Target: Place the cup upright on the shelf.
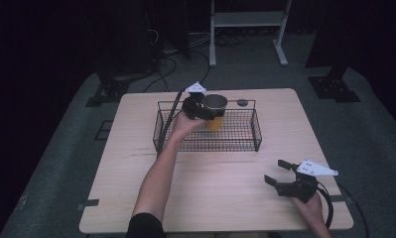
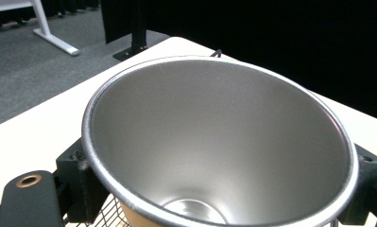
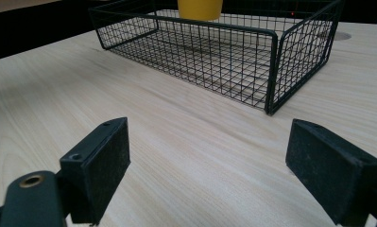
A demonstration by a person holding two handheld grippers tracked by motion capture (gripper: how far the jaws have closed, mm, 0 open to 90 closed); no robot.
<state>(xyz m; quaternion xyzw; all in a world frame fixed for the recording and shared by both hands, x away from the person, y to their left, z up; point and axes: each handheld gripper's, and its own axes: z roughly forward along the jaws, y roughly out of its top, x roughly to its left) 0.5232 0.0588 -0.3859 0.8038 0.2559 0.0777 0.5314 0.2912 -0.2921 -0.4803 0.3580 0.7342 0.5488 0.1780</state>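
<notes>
Over the wire basket [image 1: 245, 141] near the surface's far edge, the left gripper [image 1: 198, 110] clamps the rigid, slick-looking steel cup [image 1: 214, 111] just below its rim, while the right gripper [image 1: 281, 174] gapes empty.

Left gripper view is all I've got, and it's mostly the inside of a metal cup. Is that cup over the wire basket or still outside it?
Observer: Over it. In the high view the cup sits within the wire basket, toward its far left part, gripped by the left gripper.
Operator: What colour is the outside of the cup?
Observer: Yellow-orange; the right gripper view shows its lower body above the basket floor.
Operator: Where's the other gripper?
Observer: The right gripper is at the table's near right corner, jaws wide apart with nothing between them.
</notes>
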